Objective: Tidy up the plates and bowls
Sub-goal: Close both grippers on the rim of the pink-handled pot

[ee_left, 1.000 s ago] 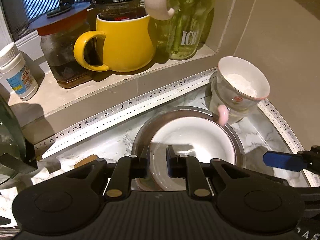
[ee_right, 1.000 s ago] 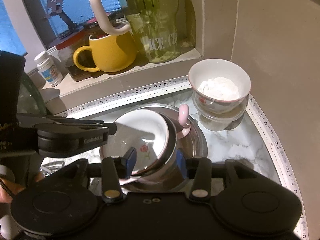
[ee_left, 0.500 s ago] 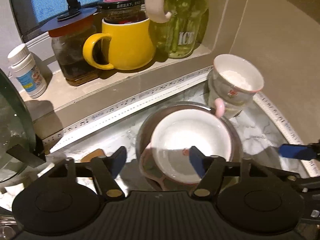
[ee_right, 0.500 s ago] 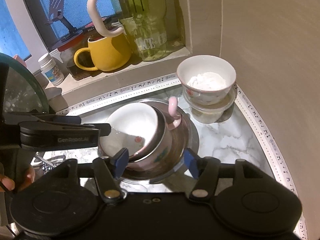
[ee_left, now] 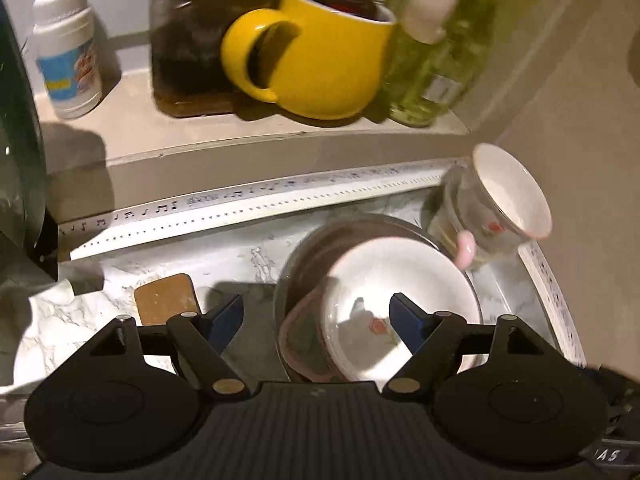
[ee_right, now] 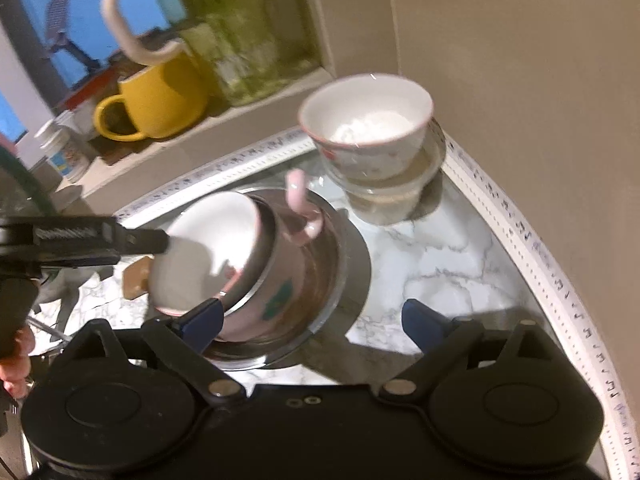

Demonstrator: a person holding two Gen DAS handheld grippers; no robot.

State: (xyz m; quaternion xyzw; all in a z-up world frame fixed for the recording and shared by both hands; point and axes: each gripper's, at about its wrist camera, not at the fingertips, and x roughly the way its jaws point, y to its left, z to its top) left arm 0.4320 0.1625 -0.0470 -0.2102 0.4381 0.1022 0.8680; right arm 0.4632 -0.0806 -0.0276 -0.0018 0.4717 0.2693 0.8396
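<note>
Resting tilted inside the wide metal bowl (ee_right: 340,272) on the marble counter (ee_right: 448,264) is a white bowl with a rose motif (ee_left: 400,304), leaning on the metal rim alongside a pink-handled cup (ee_right: 298,204). Left gripper (ee_left: 316,320) stands well open, blue pads either side of the bowls, gripping nothing. Right gripper (ee_right: 312,316) has its jaws opening, wide apart; the left pad is close against the pinkish outer bowl, contact not determinable, nothing clamped. Near the wall corner, a small white bowl (ee_right: 366,120) holding white powder sits stacked on a clear glass bowl (ee_right: 384,188). Yellow mug (ee_left: 320,60) and jars occupy the ledge behind.
</note>
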